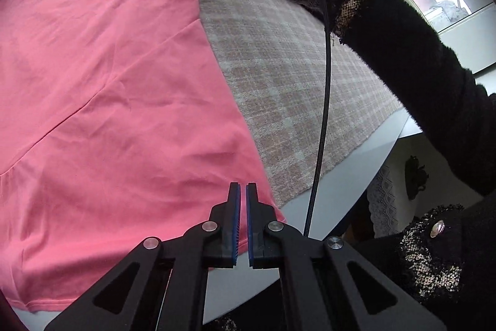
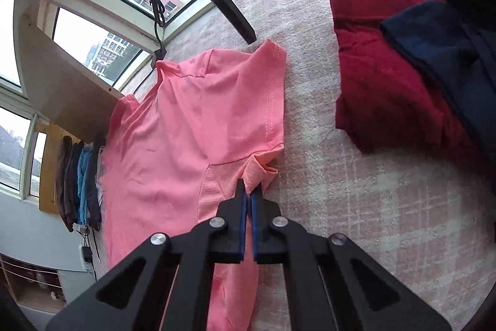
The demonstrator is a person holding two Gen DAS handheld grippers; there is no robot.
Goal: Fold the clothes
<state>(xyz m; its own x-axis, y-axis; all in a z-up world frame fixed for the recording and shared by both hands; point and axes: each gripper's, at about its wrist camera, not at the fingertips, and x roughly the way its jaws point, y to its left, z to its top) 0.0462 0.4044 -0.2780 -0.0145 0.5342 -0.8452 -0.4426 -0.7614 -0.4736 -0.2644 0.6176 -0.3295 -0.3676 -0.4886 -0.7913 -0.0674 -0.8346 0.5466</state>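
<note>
Pink shirt (image 1: pixel 102 101) spread flat on the checked cloth (image 1: pixel 297 82) over the counter (image 1: pixel 334 185).
Left gripper (image 1: pixel 243 190) pinching its hem corner; right gripper (image 2: pixel 248 191) clamped on bunched fabric by its sleeve; red garment (image 2: pixel 381 82) beyond.

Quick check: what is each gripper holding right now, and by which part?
Right gripper pinches the pink T-shirt at its sleeve underarm; left gripper pinches its hem corner.

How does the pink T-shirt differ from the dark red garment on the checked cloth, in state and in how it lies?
The pink T-shirt lies spread out, unfolded; the dark red garment is folded into a compact block. The right gripper pinches the pink T-shirt near its sleeve; no gripper touches the dark red garment. A dark blue garment lies partly over the dark red one; nothing covers the pink one. Both rest on the checked cloth.
</note>
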